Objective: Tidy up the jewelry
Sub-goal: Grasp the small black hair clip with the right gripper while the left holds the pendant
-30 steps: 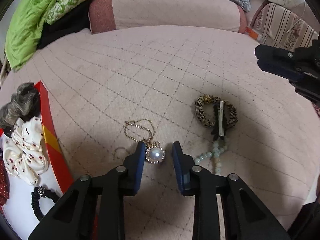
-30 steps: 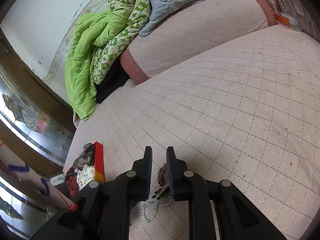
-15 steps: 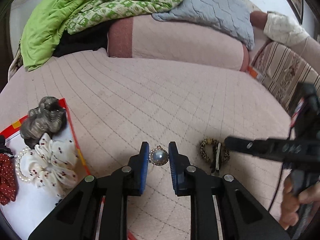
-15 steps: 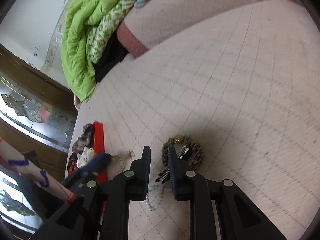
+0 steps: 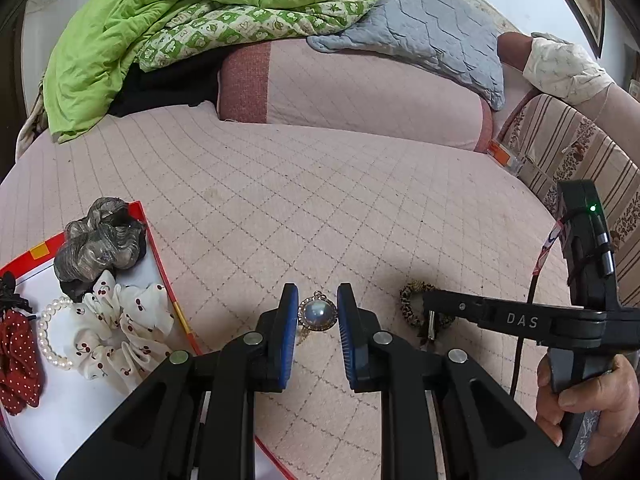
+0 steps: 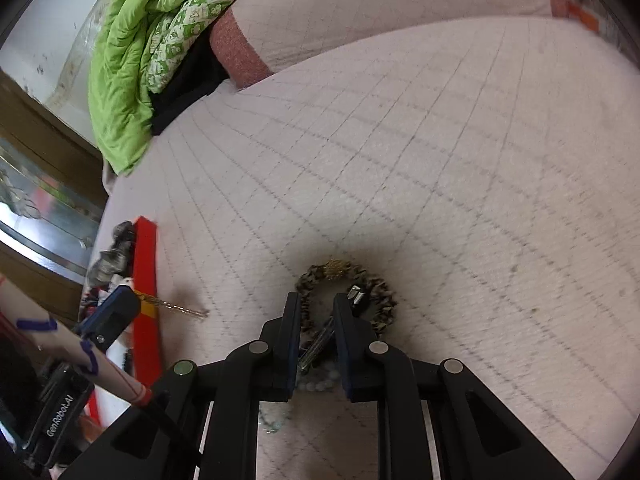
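My left gripper (image 5: 318,300) is shut on a pearl pendant (image 5: 318,315) with a gold rim, held up off the pink quilted bed (image 5: 320,208). Its gold chain (image 6: 176,309) trails down to the bed beside the left gripper's blue pad (image 6: 120,304). My right gripper (image 6: 316,308) points down over a leopard-print scrunchie (image 6: 380,304). Its jaws stand a narrow gap apart, and a silver hair clip (image 6: 320,340) lies in the gap without being pressed. A pale bead bracelet (image 6: 316,380) lies just below them. In the left wrist view the right gripper (image 5: 430,306) reaches in from the right.
A red-rimmed white tray (image 5: 160,256) at the left holds a grey scrunchie (image 5: 100,240), a white cherry-print scrunchie (image 5: 124,320), a pearl bracelet (image 5: 48,332) and a red dotted scrunchie (image 5: 16,360). A green quilt (image 5: 160,20) and a pink bolster (image 5: 360,92) lie at the back.
The left gripper closed on the pearl pendant and lifted it off the bed. The right gripper came down over the leopard scrunchie and the clip.
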Motion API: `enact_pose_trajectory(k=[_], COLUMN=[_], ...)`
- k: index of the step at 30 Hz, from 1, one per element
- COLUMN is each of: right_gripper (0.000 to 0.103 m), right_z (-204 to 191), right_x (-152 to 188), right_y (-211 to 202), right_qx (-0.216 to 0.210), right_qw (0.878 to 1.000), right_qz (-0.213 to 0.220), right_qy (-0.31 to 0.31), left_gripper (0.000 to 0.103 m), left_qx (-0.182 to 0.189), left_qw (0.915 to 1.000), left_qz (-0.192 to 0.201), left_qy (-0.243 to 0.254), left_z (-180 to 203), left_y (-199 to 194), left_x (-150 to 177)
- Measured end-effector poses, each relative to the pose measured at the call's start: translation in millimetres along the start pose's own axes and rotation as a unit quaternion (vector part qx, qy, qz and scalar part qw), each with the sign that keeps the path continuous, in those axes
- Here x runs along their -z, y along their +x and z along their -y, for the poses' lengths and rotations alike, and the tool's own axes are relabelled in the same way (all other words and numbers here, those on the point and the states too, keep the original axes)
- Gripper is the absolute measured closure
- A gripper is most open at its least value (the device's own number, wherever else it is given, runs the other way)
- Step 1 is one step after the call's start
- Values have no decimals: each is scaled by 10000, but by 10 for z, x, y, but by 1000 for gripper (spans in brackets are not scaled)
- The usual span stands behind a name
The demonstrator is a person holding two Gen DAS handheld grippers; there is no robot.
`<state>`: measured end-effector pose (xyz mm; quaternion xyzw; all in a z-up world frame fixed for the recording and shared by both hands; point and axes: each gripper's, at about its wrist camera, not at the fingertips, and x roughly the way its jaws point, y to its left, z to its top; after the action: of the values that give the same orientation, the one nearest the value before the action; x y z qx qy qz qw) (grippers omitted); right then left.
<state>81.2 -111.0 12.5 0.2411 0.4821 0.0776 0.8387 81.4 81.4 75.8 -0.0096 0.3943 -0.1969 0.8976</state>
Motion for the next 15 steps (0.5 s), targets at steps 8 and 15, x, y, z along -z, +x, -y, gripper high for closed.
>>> enact_pose_trajectory(k=[8, 15], right_gripper=[84, 82], right_z=[78, 5], right_x=[26, 21], right_y=[63, 185], right_qx=[107, 369], right_qw=[9996, 9992], right_qz=[-187, -145], right_qy=[185, -30], left_gripper=[84, 84], left_qx=[5, 47], left_qw=[10000, 10000], left_qz=[18, -13], left_qy=[-45, -1], left_z=[-9, 11], left_y=[-11, 2], left_x=[-4, -5])
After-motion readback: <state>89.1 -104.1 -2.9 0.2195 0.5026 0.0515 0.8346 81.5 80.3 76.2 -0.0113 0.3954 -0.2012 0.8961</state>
